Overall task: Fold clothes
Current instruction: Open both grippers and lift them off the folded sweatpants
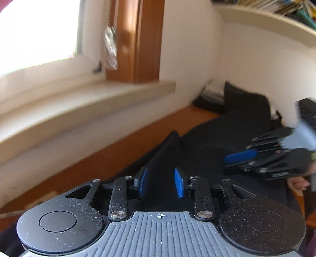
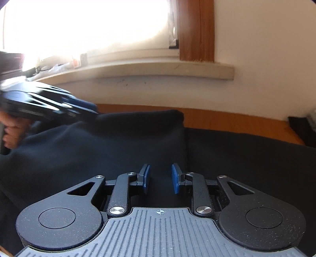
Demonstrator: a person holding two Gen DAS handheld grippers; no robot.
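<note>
A dark navy garment [image 2: 118,150] lies spread on the wooden table [image 2: 227,118], its left part folded over into a thick flap with a corner [image 2: 180,113] at the far side. My right gripper [image 2: 159,179] hangs low over the flap's right edge. Its blue pads stand apart with dark cloth showing in the gap, and no pinch is visible. My left gripper [image 1: 160,182] is open too and looks along the flap towards that corner [image 1: 173,132]. Each gripper shows blurred in the other's view: the right gripper [image 1: 235,162] and the left gripper [image 2: 92,111].
A stone window sill [image 2: 158,69] and white wall run along the table's far side. Dark items [image 1: 243,98] are piled in the corner at the right. A shelf of books [image 1: 276,17] hangs above. A hand [image 2: 11,130] grips the left tool.
</note>
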